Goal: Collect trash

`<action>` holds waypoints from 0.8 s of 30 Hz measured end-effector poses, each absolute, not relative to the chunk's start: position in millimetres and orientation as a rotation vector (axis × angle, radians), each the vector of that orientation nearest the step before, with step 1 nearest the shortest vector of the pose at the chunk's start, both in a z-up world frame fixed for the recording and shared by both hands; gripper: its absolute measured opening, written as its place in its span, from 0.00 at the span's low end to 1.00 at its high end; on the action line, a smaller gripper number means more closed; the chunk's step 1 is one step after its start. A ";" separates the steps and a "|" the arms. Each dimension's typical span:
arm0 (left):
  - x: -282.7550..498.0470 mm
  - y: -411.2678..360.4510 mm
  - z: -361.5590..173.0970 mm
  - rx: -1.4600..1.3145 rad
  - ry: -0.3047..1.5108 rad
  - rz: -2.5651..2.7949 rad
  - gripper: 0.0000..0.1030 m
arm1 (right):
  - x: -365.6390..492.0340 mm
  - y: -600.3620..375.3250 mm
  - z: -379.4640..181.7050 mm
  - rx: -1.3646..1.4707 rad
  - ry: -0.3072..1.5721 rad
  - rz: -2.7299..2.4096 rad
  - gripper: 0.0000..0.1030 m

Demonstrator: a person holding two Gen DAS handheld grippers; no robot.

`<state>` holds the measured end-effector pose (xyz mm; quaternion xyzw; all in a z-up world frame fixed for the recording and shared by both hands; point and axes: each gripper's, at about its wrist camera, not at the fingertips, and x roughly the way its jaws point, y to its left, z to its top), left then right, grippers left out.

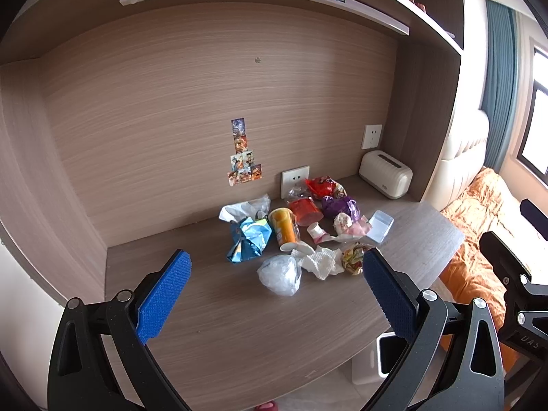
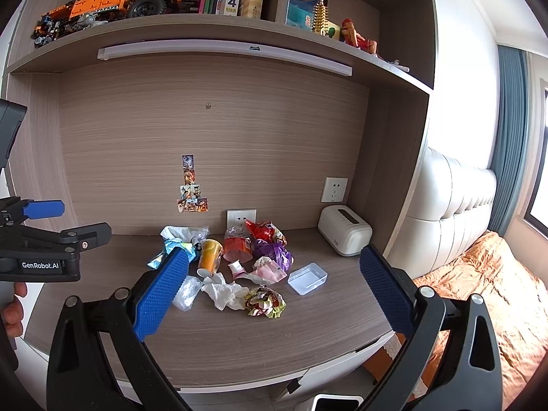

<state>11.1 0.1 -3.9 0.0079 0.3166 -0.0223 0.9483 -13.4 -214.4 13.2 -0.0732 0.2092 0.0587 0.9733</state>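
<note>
A heap of trash lies on the wooden desk [image 1: 222, 325] near the back wall: a blue snack bag [image 1: 248, 239], an orange cup on its side [image 1: 283, 227], a red cup [image 1: 306, 211], a purple wrapper [image 1: 340, 206], a clear plastic bag [image 1: 281, 274], a crumpled white tissue [image 1: 320, 261] and a colourful crumpled wrapper [image 1: 354, 257]. The same heap shows in the right wrist view, with the tissue [image 2: 224, 293] and the wrapper [image 2: 265, 302] nearest. My left gripper [image 1: 275, 301] is open and empty, above the desk in front of the heap. My right gripper [image 2: 272, 294] is open and empty, also short of the heap.
A clear plastic box [image 2: 307, 278] lies right of the heap. A white tissue holder [image 2: 344, 234] stands at the back right. A white bin [image 1: 385, 356] stands on the floor under the desk's right edge. A bed with an orange cover [image 2: 479, 291] is to the right. Shelves hang above.
</note>
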 end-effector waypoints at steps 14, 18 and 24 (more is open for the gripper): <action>11.2 0.6 -6.0 0.011 0.644 -0.046 0.96 | -11.8 -214.5 12.9 -0.147 0.425 0.123 0.97; 13.9 0.5 -9.3 0.009 0.652 -0.052 0.96 | -7.2 -214.8 12.5 -0.146 0.429 0.121 0.97; 18.7 -0.6 -13.0 0.013 0.666 -0.053 0.96 | -2.6 -213.0 10.1 -0.147 0.433 0.119 0.97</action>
